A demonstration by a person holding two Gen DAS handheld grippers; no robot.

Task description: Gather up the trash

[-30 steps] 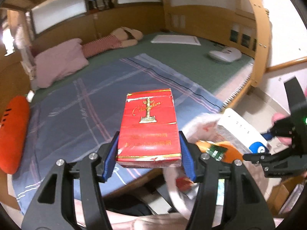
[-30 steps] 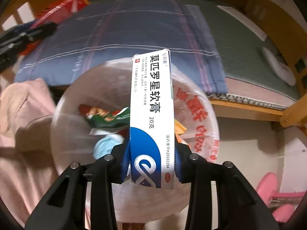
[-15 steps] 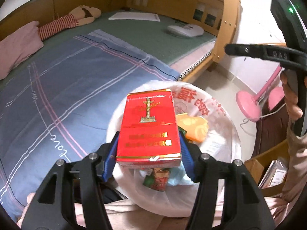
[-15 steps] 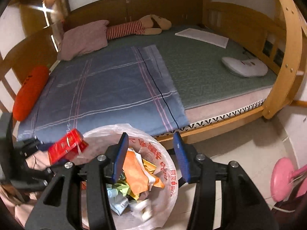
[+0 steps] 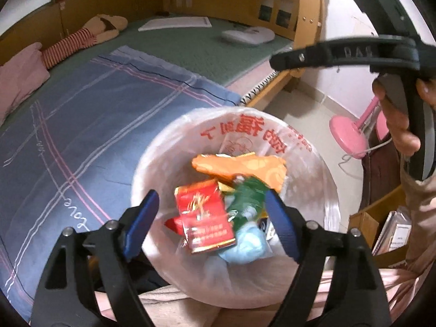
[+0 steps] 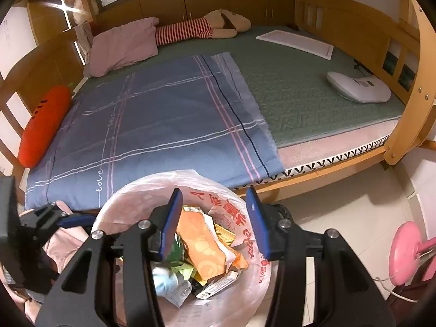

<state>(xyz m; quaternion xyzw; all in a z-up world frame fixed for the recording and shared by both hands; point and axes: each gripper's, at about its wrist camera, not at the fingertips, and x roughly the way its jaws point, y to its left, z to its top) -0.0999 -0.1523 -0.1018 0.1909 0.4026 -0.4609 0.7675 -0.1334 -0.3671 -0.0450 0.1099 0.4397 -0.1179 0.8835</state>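
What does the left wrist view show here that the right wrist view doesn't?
Only the left wrist view: the red cigarette pack, blurred, between the open left gripper jaws, which have just been opening, untouched. Only the right wrist view: the orange bolster cushion. Both: the bag-lined white trash bin holding the orange snack wrapper, and the blue plaid blanket.

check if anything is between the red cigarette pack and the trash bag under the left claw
Nothing visible is. The red cigarette pack is clear of the open left claw, whose jaws have just been opening, and lies over the litter in the trash bag.
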